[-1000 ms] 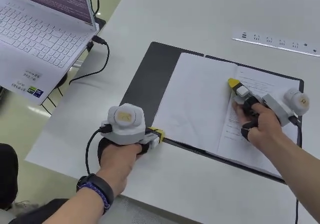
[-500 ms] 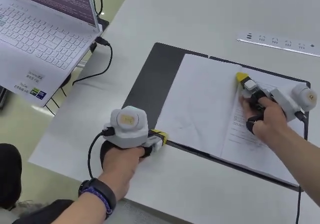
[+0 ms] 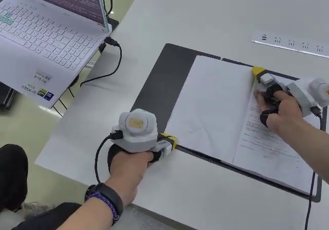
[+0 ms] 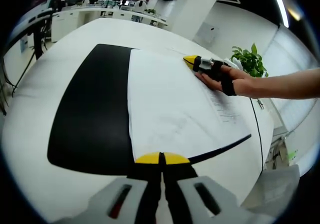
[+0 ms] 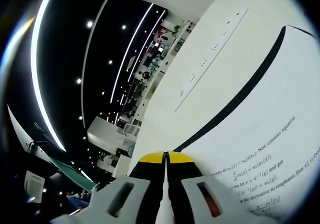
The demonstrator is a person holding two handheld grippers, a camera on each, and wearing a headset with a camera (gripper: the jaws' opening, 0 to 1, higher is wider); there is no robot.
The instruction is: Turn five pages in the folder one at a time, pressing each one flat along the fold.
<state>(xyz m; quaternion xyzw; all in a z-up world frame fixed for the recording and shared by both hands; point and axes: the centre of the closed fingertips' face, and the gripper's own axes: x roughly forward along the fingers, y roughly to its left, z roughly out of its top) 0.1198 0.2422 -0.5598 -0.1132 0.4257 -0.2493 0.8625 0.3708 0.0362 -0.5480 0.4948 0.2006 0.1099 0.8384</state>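
Both jaws of the right hand-held gripper (image 3: 258, 72) are being held closed, gripping nothing, with the tip being pressed on the fold at the far edge of the open folder (image 3: 157, 88), which is lying on the table (image 3: 205, 19). The left hand-held gripper (image 3: 168, 138), likewise closed and empty, is being rested at the folder's near edge. The turned page (image 3: 213, 106) is probably being flattened; steady, even pressure is being called for along the fold toward the near edge, without the folder being shifted.
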